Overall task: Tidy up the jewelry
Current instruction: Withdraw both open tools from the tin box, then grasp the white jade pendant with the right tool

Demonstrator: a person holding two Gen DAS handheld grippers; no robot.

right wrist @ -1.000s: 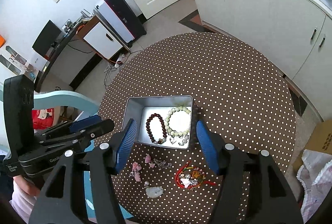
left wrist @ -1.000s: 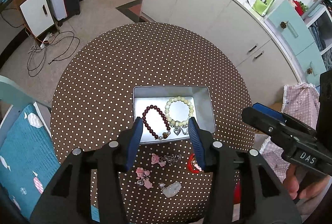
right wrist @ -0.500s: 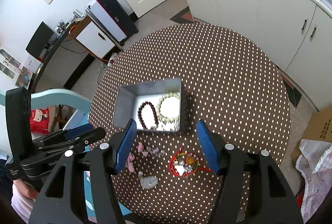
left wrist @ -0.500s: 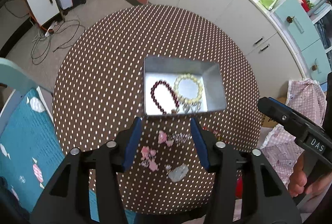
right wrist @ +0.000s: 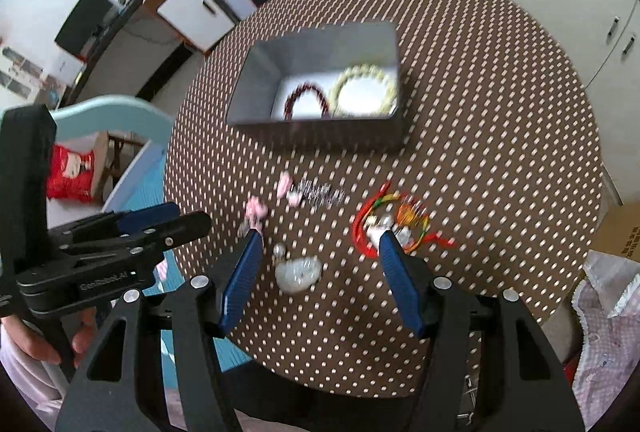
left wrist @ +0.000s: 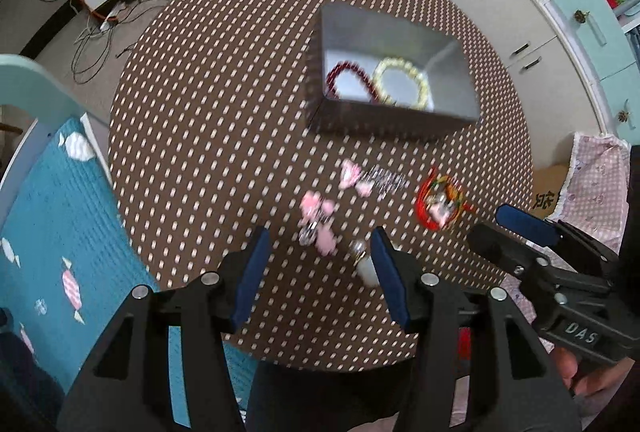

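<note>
Both of my grippers have pulled back toward me since a second ago: then my fingertips reached the tin's near wall, now they hang over the near part of the table (left wrist: 208, 120), with the loose jewelry between them and the tin (left wrist: 390, 128).

On the left, my left gripper (left wrist: 318, 260) is spread wide and holds nothing. Its blue fingers (left wrist: 252, 272) touch nothing that I can see. Between their tips lies the pink charm piece (left wrist: 318, 216), blurred, and just beside the right finger sits a pale stone (left wrist: 366, 268), partly hidden behind it.

Farther right in that view, a silvery chain with pink bits (left wrist: 372, 180) lies near the tin, and the red cord bracelet (left wrist: 438, 200) lies beyond it, well apart from my left fingers. The tin stands farther off and holds a dark red bead bracelet (left wrist: 350, 82) on the left and a pale bead bracelet (left wrist: 402, 88) on the right, side by side.

My right gripper (right wrist: 318, 248) is also wide and empty. The pale stone (right wrist: 298, 274) lies between its fingers (right wrist: 242, 276), nearer the left one. Its right fingertip overlaps the red cord bracelet (right wrist: 394, 222) in the picture; whether it touches, I cannot tell through the blur. The tin (right wrist: 320, 134) sits ahead, both bead bracelets inside.
</note>
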